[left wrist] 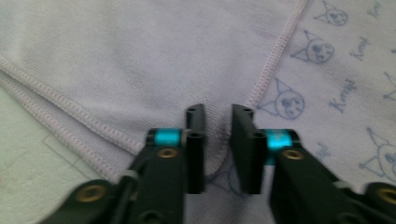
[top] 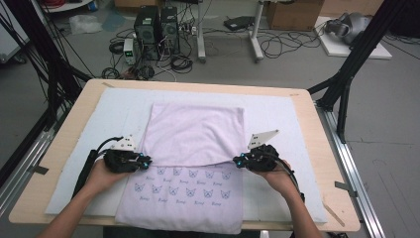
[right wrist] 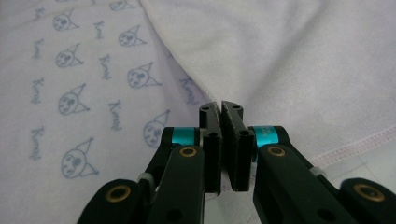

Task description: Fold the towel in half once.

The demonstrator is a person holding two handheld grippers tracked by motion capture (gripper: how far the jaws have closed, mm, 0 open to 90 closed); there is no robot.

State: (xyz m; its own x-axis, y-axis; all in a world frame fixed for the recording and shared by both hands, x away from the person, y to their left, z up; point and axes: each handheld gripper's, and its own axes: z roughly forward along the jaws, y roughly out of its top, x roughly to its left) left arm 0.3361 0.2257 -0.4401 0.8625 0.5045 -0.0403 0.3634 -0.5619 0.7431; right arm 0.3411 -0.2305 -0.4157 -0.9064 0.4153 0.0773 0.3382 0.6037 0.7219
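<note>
A lilac towel (top: pixel 194 131) lies on the white mat (top: pixel 282 116), its plain top layer folded down over the side printed with cat faces (top: pixel 185 191). My left gripper (top: pixel 147 162) sits at the left end of the folded edge. In the left gripper view its jaws (left wrist: pixel 217 114) are shut on a puckered bit of the towel (left wrist: pixel 140 56) by the stitched hem. My right gripper (top: pixel 236 161) is at the right end of that edge. There the jaws (right wrist: pixel 219 107) are nearly together, pinching the towel's edge (right wrist: pixel 289 56). A hand holds each gripper.
The mat covers most of the wooden table (top: pixel 324 163). Beyond the far edge, two computer towers (top: pixel 156 27) and loose cables lie on the floor. Black frame legs (top: pixel 346 74) stand at both sides, and metal rails (top: pixel 354 173) run along the table.
</note>
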